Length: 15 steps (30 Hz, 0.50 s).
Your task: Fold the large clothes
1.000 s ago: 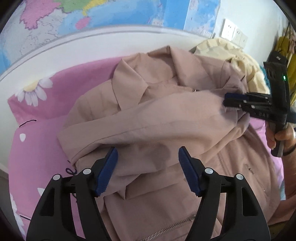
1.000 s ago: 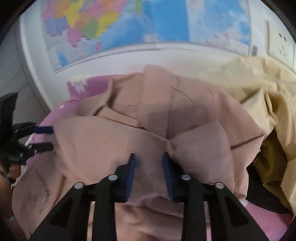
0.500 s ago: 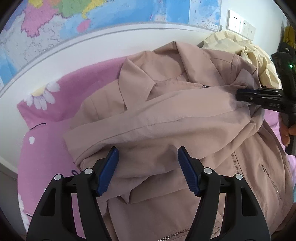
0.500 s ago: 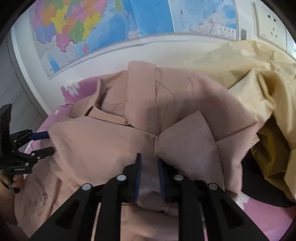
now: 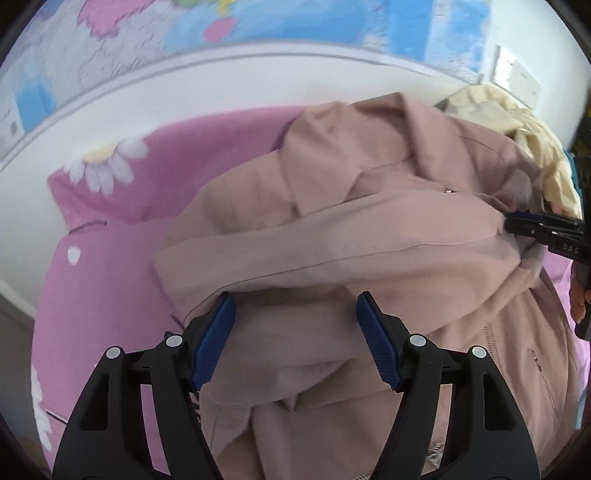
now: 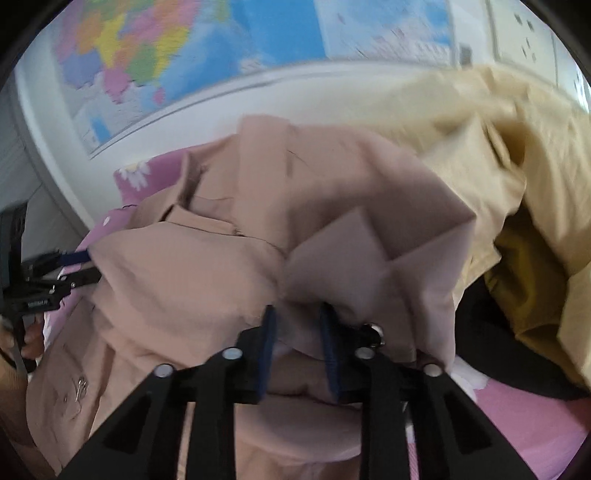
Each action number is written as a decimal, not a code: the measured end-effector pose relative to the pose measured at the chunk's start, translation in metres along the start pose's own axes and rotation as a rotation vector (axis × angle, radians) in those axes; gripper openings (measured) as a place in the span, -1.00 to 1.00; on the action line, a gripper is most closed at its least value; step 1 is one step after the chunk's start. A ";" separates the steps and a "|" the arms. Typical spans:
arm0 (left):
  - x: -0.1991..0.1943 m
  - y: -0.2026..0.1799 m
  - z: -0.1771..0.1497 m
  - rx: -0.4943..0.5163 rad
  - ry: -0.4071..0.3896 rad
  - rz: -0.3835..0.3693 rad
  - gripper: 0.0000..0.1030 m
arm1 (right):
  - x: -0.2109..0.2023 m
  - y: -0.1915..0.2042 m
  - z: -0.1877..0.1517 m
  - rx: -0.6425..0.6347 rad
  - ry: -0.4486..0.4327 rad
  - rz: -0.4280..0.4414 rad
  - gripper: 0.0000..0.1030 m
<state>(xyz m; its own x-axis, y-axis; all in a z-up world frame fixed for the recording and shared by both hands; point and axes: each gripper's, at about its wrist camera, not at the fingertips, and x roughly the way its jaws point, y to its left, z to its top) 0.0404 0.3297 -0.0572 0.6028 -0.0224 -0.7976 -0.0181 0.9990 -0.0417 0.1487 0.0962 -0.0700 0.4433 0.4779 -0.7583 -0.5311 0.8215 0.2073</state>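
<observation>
A dusty-pink jacket (image 5: 369, 240) lies collar-up on a pink daisy sheet (image 5: 110, 258), one sleeve folded across its chest. My left gripper (image 5: 295, 332) stands open just above the lower edge of that sleeve; its blue pads are wide apart and pinch nothing. In the right wrist view the left gripper (image 6: 83, 266) sits at the jacket's (image 6: 192, 273) left edge. My right gripper (image 6: 295, 332) is shut on a bunched fold of the jacket near the shoulder. The left wrist view shows the right gripper (image 5: 508, 223) at the far right, nipping the fabric.
A pale yellow garment (image 6: 498, 147) is heaped to the right of the jacket, with dark cloth (image 6: 476, 332) beneath it. A wall map (image 5: 258, 22) and a white rail run behind the bed. A person's hand (image 5: 578, 299) holds the right gripper's handle.
The right gripper's pads have drawn together on the jacket fold. The left gripper has shifted a little over the sleeve, still wide open. Both views are blurred now.
</observation>
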 end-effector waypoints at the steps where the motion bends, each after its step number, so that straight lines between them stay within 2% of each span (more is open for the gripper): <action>1: 0.002 0.003 -0.002 -0.009 0.007 0.002 0.31 | 0.002 -0.002 0.000 0.007 0.001 0.003 -0.61; 4: 0.002 0.009 -0.007 -0.023 0.017 0.016 0.31 | 0.007 -0.005 -0.002 0.029 0.007 0.013 -0.60; 6: -0.005 0.013 -0.010 -0.036 0.006 -0.001 0.31 | 0.000 -0.003 -0.004 0.025 0.005 0.034 -0.41; 8: -0.015 0.018 -0.016 -0.047 -0.008 -0.013 0.35 | -0.016 -0.002 -0.008 0.028 -0.012 0.092 0.07; 10: -0.030 0.024 -0.026 -0.048 -0.031 -0.019 0.44 | -0.036 -0.002 -0.017 0.020 -0.041 0.099 0.22; 13: -0.047 0.036 -0.043 -0.067 -0.042 -0.025 0.46 | -0.059 -0.014 -0.031 0.042 -0.062 0.131 0.23; 15: -0.054 0.047 -0.058 -0.092 -0.027 -0.037 0.46 | -0.072 -0.027 -0.048 0.095 -0.062 0.158 0.37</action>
<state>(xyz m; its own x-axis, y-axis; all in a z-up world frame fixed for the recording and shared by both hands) -0.0391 0.3754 -0.0511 0.6260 -0.0572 -0.7777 -0.0674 0.9896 -0.1271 0.0958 0.0245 -0.0506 0.4055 0.6190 -0.6726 -0.5281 0.7593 0.3804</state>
